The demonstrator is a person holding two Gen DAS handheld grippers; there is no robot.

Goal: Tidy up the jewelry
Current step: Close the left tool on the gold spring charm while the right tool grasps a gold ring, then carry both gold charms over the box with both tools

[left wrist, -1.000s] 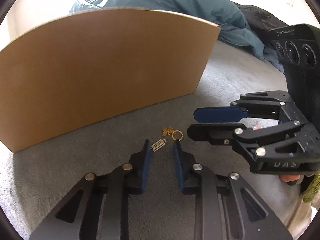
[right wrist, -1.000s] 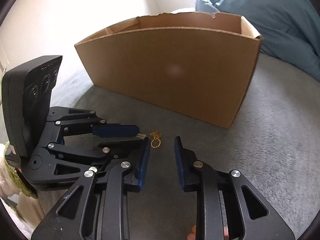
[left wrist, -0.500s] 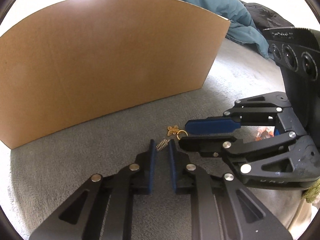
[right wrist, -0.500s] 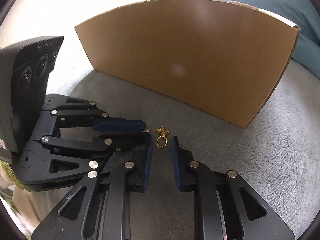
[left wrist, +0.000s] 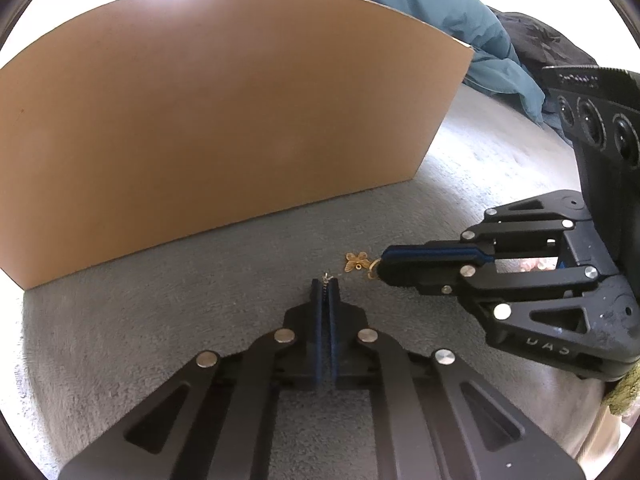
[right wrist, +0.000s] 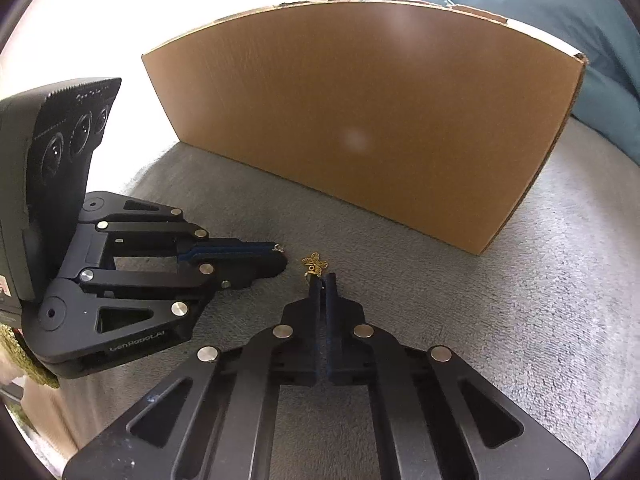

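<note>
Left wrist view first: my left tongs [left wrist: 326,280] are pressed together, having just been closing, and a small silver comb-like charm [left wrist: 328,279] is pinched between the blue pads, its tip poking out past the fingertips. Just right of that tip, on the grey blanket [left wrist: 160,320], lies the gold butterfly charm [left wrist: 356,261], and right beside it a gold ring [left wrist: 374,270] sits at the nose of my right tongs [left wrist: 386,266], which come in from the right side, fingers together on that ring. Behind all of it stands the cardboard box [left wrist: 240,120], its plain brown wall filling the upper half of the view, well back from the butterfly. Past the box's right corner there's a teal duvet [left wrist: 460,20] and some dark cloth [left wrist: 540,44].

Now the right wrist view: my right tongs [right wrist: 323,280] are shut too, also just done closing, and the gold ring [right wrist: 310,275] shows right at the fingertips, gripped there. The butterfly charm [right wrist: 315,263] lies just beyond the tips, touching or nearly touching the ring. Left of the butterfly, my left tongs [right wrist: 280,254] reach in across the blanket [right wrist: 520,300], fingers together, a sliver of silver charm [right wrist: 277,246] showing at their tip. The cardboard box [right wrist: 360,120] stands behind the butterfly, one corner towards the right, with the teal duvet [right wrist: 580,40] beyond that.
</note>
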